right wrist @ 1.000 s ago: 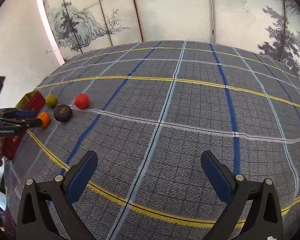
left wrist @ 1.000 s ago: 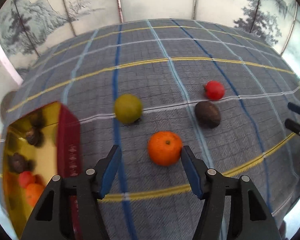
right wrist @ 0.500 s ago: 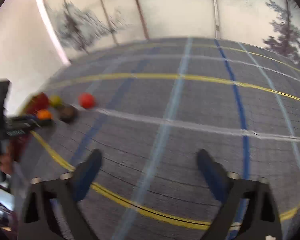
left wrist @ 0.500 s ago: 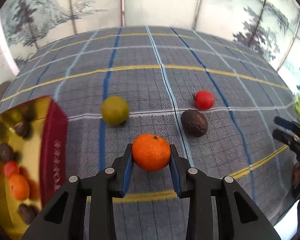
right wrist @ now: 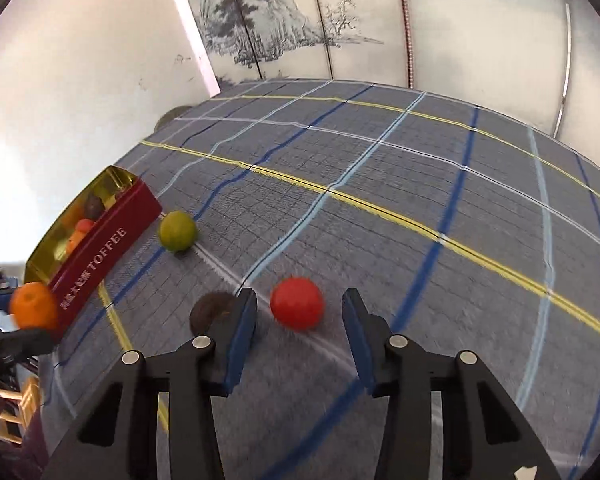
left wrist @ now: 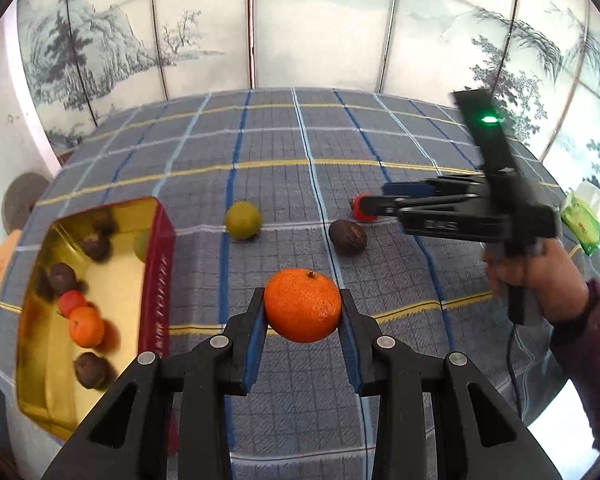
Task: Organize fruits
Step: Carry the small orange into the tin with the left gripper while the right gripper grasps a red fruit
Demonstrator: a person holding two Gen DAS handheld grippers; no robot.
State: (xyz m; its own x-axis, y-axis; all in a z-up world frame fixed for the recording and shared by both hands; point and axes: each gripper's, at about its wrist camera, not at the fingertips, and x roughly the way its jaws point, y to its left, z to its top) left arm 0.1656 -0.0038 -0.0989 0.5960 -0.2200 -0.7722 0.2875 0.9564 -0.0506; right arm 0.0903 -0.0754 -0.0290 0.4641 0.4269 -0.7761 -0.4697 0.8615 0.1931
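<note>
Orange [left wrist: 302,305] now sits clamped in my left gripper [left wrist: 302,334], lifted just right of the toffee tin [left wrist: 156,264] for dropping in, while my right gripper [right wrist: 299,322], a second ago far off, straddles, jaws apart, what looks like a tomato [right wrist: 297,303].

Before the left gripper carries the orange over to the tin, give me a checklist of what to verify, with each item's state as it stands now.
1. Left gripper shut on the orange, a pad on each side: ok.
2. Orange lifted off the cloth: cannot tell for sure, though the right wrist view suggests it is up.
3. Toffee tin open, with bare gold floor left among the fruit inside: ok.
4. Path from orange to tin free of loose fruit; the green fruit lies farther back: ok.
5. Right gripper away from that path, open around the red fruit: ok.
6. Brown fruit beside the right gripper's finger; touching or not: cannot tell.
</note>
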